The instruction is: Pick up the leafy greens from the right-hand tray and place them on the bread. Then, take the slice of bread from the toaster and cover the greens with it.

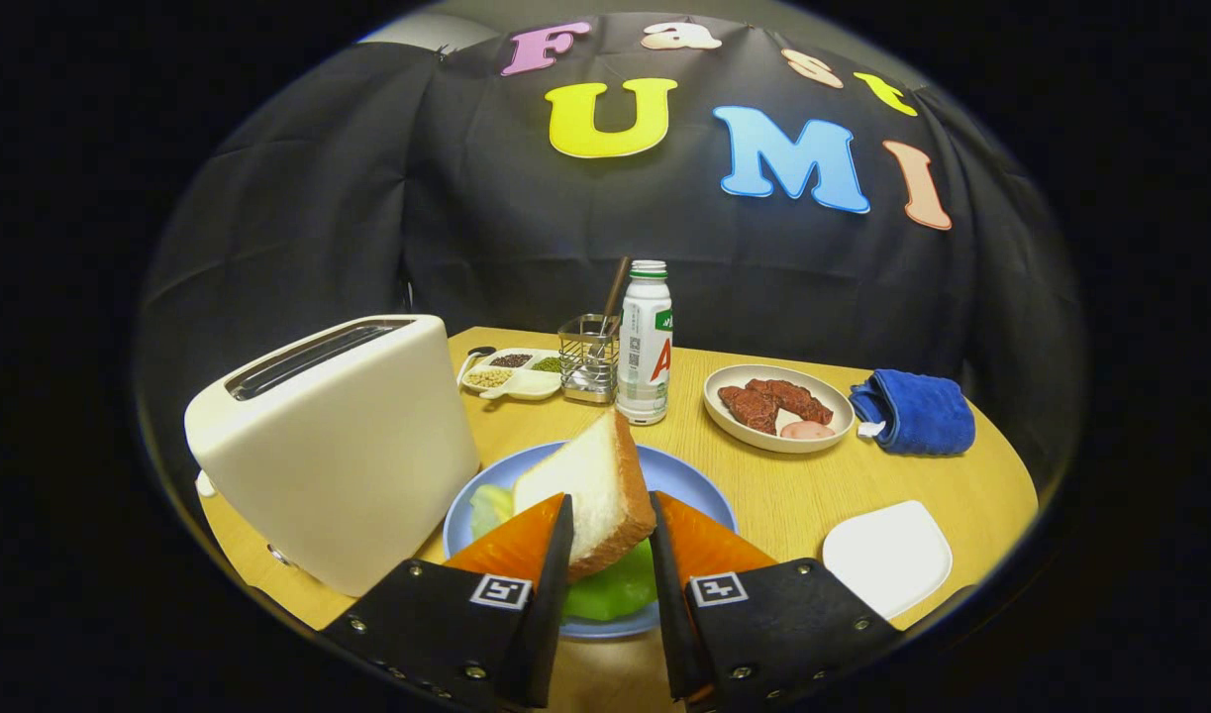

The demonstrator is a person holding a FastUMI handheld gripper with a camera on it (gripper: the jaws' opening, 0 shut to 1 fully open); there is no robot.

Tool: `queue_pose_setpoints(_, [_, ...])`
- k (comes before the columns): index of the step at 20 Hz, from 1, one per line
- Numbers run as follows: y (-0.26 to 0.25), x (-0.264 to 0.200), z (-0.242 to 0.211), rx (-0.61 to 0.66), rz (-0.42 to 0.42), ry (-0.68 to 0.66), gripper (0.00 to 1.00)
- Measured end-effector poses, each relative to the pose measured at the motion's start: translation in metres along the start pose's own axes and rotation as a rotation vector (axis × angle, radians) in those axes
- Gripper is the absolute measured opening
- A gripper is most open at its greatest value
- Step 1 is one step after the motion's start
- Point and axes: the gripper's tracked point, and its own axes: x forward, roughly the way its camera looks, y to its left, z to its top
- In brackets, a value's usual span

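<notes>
A slice of bread with a brown crust stands tilted on edge between my fingers, and my gripper is shut on it. It hangs just over the blue plate. Leafy greens lie on that plate under the slice, with a paler leaf showing beside my left finger. What lies beneath the greens is hidden. The cream toaster stands left of the plate, its slot dark. The white right-hand tray is bare, beyond my right finger.
Beyond the plate stand a white bottle, a wire caddy with utensils and a divided dish of seeds. A plate of meat and a folded blue cloth lie at the back right of the wooden table.
</notes>
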Motion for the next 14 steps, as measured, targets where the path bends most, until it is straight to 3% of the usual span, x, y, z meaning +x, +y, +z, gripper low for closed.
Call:
queue_pose_setpoints(5, [-0.015, 0.001, -0.004, 0.000, -0.022, -0.001, 0.55])
queue_pose_setpoints(14, [-0.054, -0.032, 0.031, 0.032, -0.063, -0.199, 0.54])
